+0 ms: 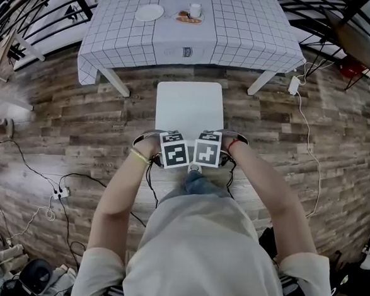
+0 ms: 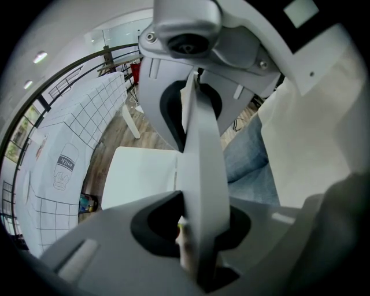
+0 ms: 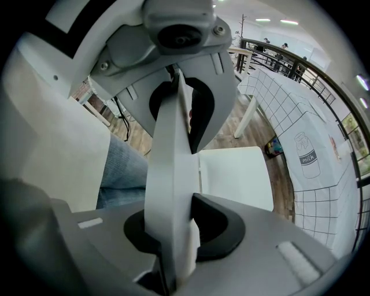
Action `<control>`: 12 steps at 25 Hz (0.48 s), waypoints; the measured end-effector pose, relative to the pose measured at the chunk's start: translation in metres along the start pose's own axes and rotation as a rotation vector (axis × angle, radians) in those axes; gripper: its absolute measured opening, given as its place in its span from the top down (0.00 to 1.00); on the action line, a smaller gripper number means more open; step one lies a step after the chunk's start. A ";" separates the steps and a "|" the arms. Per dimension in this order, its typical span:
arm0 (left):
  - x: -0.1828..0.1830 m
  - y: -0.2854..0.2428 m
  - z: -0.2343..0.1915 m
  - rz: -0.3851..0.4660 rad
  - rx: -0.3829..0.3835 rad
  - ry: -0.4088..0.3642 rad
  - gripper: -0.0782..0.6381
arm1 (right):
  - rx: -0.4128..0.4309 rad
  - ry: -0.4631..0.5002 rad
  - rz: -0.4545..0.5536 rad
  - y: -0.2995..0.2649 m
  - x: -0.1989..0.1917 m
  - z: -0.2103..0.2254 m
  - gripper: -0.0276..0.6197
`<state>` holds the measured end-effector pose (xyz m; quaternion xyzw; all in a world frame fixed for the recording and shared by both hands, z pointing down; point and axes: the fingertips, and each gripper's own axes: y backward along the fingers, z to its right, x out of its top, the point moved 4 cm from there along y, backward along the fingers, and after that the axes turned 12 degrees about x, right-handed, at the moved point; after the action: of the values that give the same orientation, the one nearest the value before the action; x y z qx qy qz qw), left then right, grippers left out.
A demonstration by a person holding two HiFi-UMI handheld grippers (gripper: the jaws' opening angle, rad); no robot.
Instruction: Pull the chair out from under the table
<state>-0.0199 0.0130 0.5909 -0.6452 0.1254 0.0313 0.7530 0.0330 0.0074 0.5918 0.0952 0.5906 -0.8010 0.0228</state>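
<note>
The left gripper (image 2: pixel 196 170) and right gripper (image 3: pixel 173 173) each clamp the chair (image 1: pixel 189 106) by its back (an upright white slab between the jaws). The seat lies just beyond the fingers (image 2: pixel 156 222), toward the table (image 1: pixel 244 28).

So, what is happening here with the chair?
A person stands behind a white chair and grips the top of its back with the left tool and the right tool, side by side, each shut on it. The seat lies almost wholly clear of the table, so the pulling out looks nearly done.
</note>
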 end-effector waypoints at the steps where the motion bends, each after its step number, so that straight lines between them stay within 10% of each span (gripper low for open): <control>1: 0.000 0.001 0.004 0.000 0.000 0.000 0.77 | -0.001 -0.001 -0.001 -0.001 0.000 -0.004 0.84; 12: 0.001 0.007 0.050 0.003 -0.009 -0.001 0.77 | 0.003 -0.005 -0.013 -0.014 -0.003 -0.049 0.84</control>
<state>-0.0125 0.0632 0.5910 -0.6484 0.1258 0.0331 0.7501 0.0402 0.0585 0.5919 0.0896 0.5900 -0.8022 0.0190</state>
